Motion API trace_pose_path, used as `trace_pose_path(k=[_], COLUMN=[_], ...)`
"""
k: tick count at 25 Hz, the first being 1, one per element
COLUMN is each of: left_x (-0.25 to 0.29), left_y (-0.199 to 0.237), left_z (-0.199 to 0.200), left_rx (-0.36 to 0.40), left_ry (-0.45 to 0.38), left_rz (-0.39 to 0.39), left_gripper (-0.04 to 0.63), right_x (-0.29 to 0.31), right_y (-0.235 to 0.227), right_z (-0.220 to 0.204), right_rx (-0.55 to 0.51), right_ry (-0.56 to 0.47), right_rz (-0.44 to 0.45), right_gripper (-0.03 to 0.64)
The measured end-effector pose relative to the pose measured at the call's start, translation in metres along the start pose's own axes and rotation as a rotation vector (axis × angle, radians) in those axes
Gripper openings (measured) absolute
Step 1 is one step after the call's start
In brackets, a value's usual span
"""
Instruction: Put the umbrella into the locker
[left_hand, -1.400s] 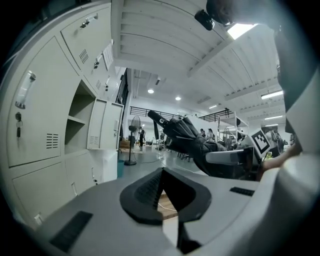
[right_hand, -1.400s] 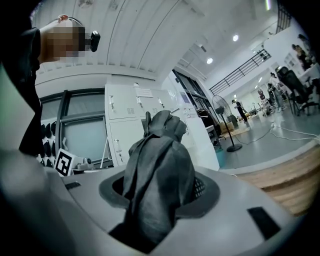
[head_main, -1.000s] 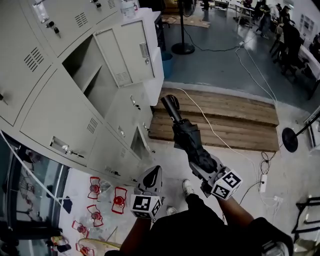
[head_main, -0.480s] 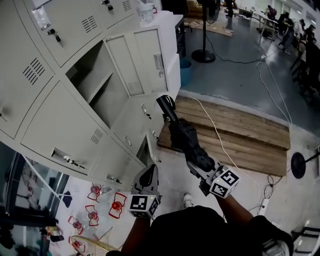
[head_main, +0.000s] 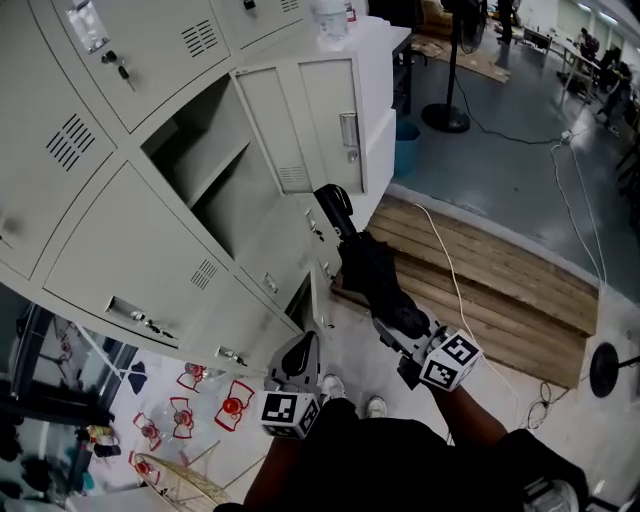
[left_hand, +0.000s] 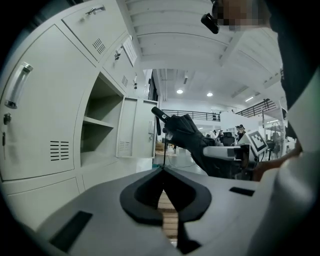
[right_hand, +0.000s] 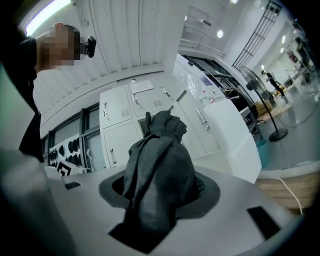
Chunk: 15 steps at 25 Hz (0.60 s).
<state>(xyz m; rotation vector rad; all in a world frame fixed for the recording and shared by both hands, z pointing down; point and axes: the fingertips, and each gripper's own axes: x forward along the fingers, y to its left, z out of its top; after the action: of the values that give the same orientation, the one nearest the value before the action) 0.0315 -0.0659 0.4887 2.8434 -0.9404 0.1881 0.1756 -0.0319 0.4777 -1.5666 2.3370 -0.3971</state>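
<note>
A folded black umbrella (head_main: 375, 275) is clamped in my right gripper (head_main: 402, 328), which is shut on its bunched fabric (right_hand: 157, 170). Its handle end (head_main: 335, 205) points up toward the grey lockers and sits just below the swung-out door (head_main: 315, 125) of an open locker compartment (head_main: 215, 170) with a shelf inside. My left gripper (head_main: 302, 350) hangs lower and to the left, shut with nothing in it. In the left gripper view the tips (left_hand: 162, 172) meet, with the umbrella (left_hand: 187, 132) and the open locker (left_hand: 97, 125) ahead.
A lower locker door (head_main: 320, 300) stands ajar near the umbrella. A wooden pallet platform (head_main: 480, 280) with a white cable (head_main: 450, 270) lies to the right. A fan stand (head_main: 450, 115) and a blue bin (head_main: 405, 145) stand beyond. Red items (head_main: 235, 405) litter the floor at lower left.
Both grippers and the person have moved closer to the lockers. The umbrella's handle now lies right under the open door, where before it was over the pallet.
</note>
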Motion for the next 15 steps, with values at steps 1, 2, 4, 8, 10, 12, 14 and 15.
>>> trace_pose_path(k=[1,2,4,8,10,12,14,15], left_x=[0.004,0.009,0.018,0.041,0.054,0.066,0.075,0.078], left_y=[0.003,0.008,0.02,0.048,0.063,0.08,0.096,0.103], left_z=[0.0,0.0,-0.001,0.006,0.012,0.018,0.023,0.023], left_rx=[0.0,-0.001,-0.008,-0.016,-0.008,0.001,0.008,0.007], left_ry=[0.0,0.002,-0.001,-0.012,-0.013,-0.015,-0.016,-0.016], left_rz=[0.004,0.01,0.027,0.049,0.051,0.06,0.074,0.081], left_gripper=[-0.003,-0.003,-0.003,-0.003,-0.003,-0.003,-0.003,-0.003], right_x=[0.008,0.017,0.034,0.072,0.091,0.112,0.133,0.141], right_y=[-0.005,-0.01,-0.018,-0.03,-0.034,-0.038,-0.041,-0.042], right_z=[-0.001,-0.002,-0.005,-0.008,-0.01,-0.012,-0.015,-0.016], right_rx=[0.01,0.013,0.013,0.023,0.031,0.034,0.039,0.041], right_ry=[0.011,0.023,0.044,0.072,0.082,0.088,0.105,0.119], right_rz=[0.008,0.014,0.032,0.079,0.096,0.113,0.129,0.135], right_gripper=[0.207,0.207,0.207,0.207,0.207,0.207,0.207,0.207])
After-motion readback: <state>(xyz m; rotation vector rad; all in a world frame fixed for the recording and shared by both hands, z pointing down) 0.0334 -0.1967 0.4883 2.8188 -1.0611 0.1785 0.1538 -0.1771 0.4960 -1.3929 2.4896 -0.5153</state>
